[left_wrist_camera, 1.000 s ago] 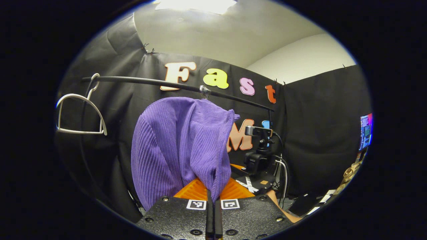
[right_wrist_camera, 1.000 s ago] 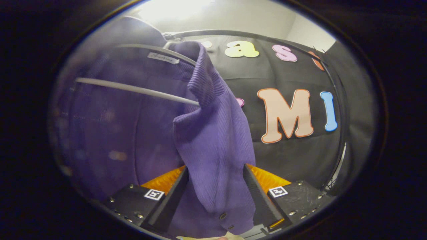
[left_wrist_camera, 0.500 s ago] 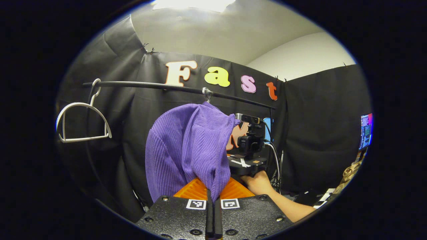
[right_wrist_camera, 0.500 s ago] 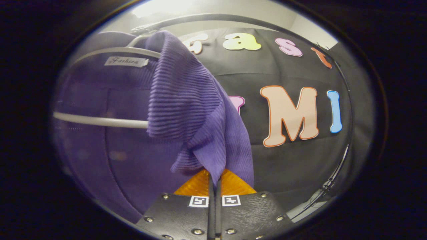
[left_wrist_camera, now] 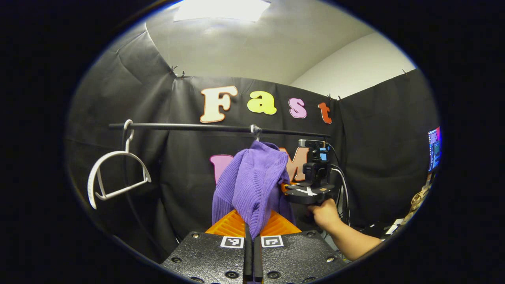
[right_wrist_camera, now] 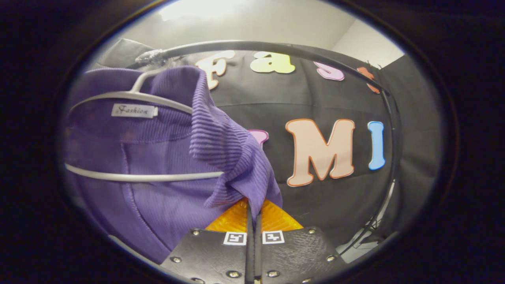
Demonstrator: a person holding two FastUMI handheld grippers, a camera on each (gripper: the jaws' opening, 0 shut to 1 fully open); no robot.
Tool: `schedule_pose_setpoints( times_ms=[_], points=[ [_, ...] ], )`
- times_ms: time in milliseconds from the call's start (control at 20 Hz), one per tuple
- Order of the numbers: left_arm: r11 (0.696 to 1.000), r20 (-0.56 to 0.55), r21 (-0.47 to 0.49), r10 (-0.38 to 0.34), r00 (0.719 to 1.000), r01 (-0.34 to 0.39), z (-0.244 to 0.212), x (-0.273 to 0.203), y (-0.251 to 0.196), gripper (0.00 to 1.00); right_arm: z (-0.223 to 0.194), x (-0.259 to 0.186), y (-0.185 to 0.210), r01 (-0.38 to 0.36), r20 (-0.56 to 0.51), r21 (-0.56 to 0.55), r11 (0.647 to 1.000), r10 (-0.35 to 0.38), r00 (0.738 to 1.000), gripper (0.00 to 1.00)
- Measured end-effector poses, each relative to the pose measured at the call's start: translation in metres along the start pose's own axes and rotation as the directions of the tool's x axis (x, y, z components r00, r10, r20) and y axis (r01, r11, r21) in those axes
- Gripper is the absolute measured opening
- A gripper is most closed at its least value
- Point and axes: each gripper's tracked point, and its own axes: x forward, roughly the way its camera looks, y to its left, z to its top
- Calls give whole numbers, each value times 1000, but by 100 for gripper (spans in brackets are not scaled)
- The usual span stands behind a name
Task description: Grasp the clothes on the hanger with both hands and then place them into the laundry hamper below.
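Left gripper point(left_wrist_camera: 252, 232) and right gripper point(right_wrist_camera: 252, 221) both clamped on purple ribbed cardigan point(left_wrist_camera: 254, 183). Collar label point(right_wrist_camera: 134, 111) and grey hanger point(right_wrist_camera: 138, 134) inside at 9 o'clock, right gripper view. Empty white hanger point(left_wrist_camera: 116, 177) at 9 o'clock on black rail point(left_wrist_camera: 189, 127), left gripper view.

— Where does my left gripper view sit?
— Low and back a little, facing up at the rail point(left_wrist_camera: 205, 127) and the booth wall; it catches the right gripper point(left_wrist_camera: 285, 188) beside the purple garment point(left_wrist_camera: 252, 185).
— And my right gripper view?
— Very near, tilted upward at the same purple garment point(right_wrist_camera: 165, 165) and rail point(right_wrist_camera: 276, 45).
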Motion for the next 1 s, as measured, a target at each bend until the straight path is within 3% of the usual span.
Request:
schedule_pose_setpoints(
  times_ms=[200, 350, 800, 1000],
  points=[
    [999, 0, -3, 38, 999, -38, 13, -4, 34, 1, 4, -16, 0, -78, -36, 48, 996, 79, 996, 4],
    [998, 9, 6, 64, 998, -64, 21, -6, 57, 1, 0, -29, 1, -125, -73, 67, 990, 130, 989, 1],
    [989, 73, 89, 116, 991, -122, 46, -4, 88, 2, 4, -67, 0, -224, -93, 126, 966, 236, 967, 1],
    [985, 90, 100, 132, 987, -141, 53, 0, 95, 2, 17, -50, -42, -105, -60, 92, 990, 111, 992, 1]
  ],
)
